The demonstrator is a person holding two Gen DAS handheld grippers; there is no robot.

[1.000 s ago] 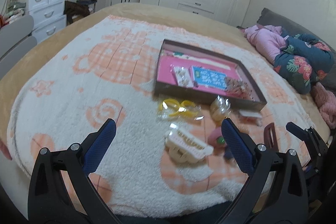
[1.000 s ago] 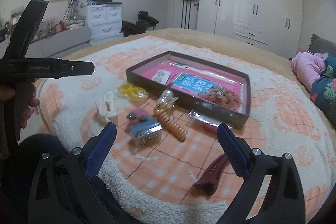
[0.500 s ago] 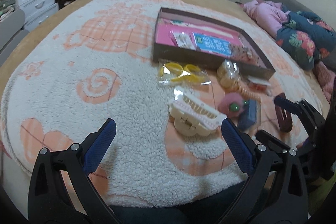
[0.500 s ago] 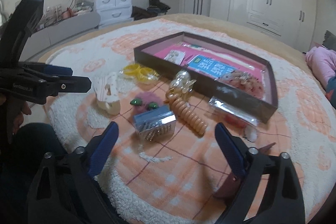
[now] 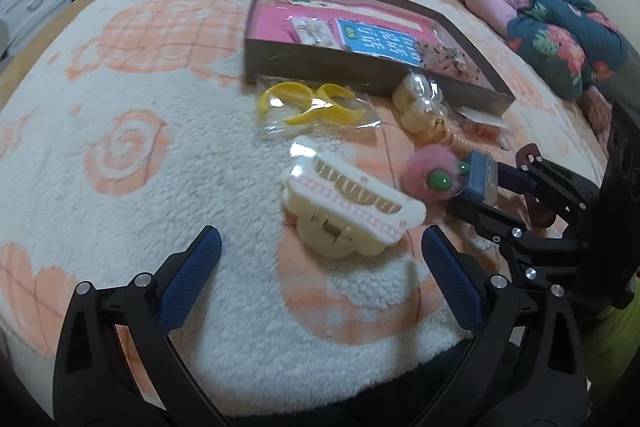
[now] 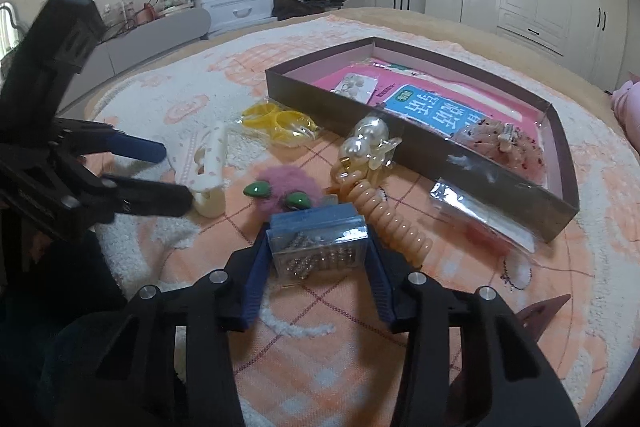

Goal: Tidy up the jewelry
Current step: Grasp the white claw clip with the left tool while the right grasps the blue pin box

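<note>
Left wrist view. Since half a second ago the left gripper has dropped closer to the bedspread; the cream claw clip now sits much larger, just ahead of the wide-spread blue pads, nothing between them. Landmark: the brown tray. Clip lies on the near side of the tray, with the bagged yellow rings between the two. Clip's long axis runs from upper left to lower right, teeth facing up and toward the tray, its hinge lobes toward the camera. Off to the right, the right gripper reaches in, fingers on either side of the small blue box, just beside the pink pom-pom.

Right wrist view. The change here: the gap between the fingers has narrowed from wide open, and the pads now press both short ends of the box, which holds silvery beads under a clear front. Judgement: the grasp looks made, so a lift toward the tray is likely the next step. Box rests on the near side of the tray, touching the pom-pom and beside the orange coil tie. Box's long axis lies left to right, across the fingers, roughly along the tray's near wall; blue lid up. The left gripper hangs open at the clip.
</note>
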